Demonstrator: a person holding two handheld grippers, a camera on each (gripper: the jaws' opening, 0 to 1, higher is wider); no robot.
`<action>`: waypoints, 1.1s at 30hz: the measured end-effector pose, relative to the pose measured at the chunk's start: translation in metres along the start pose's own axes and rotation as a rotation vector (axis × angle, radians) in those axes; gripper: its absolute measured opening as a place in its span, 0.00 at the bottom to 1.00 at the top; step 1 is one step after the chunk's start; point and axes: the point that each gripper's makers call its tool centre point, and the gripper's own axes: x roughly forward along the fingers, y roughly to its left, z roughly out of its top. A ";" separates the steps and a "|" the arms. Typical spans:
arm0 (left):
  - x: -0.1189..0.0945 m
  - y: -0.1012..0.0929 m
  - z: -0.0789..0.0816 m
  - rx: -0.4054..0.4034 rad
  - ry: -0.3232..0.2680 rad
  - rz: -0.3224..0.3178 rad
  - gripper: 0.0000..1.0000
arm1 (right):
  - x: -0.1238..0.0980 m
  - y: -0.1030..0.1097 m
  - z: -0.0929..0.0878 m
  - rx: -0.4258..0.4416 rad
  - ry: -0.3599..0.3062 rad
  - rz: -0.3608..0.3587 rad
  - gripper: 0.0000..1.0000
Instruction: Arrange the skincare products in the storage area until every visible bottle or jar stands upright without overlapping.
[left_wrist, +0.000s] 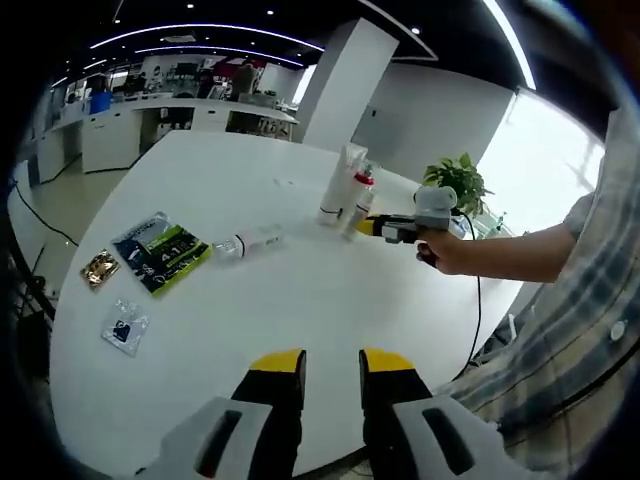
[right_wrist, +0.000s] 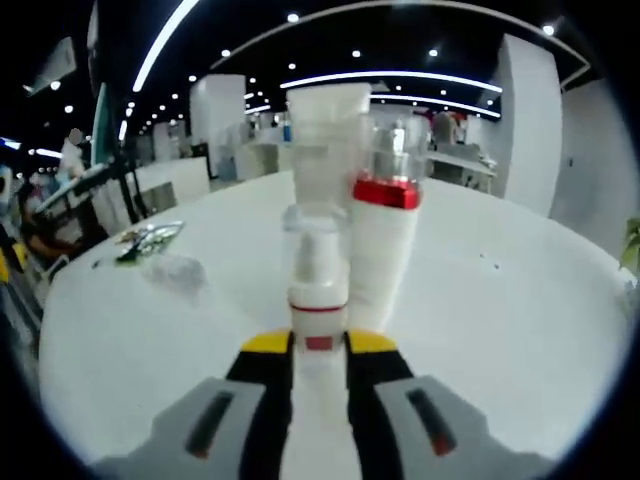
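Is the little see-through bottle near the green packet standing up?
No, the clear bottle lies on its side on the white table, beside the green packet.

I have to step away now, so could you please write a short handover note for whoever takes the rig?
Left gripper: open, holding nothing, low over the white table.
Right gripper: shut on the small bottle, upright beside the tall white tube and the red-banded bottle.
Done: those two stand upright.
Left: release the small bottle; stand up the clear bottle lying on its side near the green packet.
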 end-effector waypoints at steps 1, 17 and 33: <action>-0.001 0.000 -0.002 -0.012 -0.007 0.005 0.22 | 0.000 -0.002 0.000 0.001 0.002 -0.008 0.18; 0.000 0.007 -0.005 -0.036 -0.002 0.012 0.22 | -0.002 -0.023 -0.009 0.018 0.041 -0.151 0.18; -0.003 0.016 -0.006 -0.032 0.019 0.014 0.22 | 0.004 -0.022 -0.009 0.065 0.041 -0.162 0.25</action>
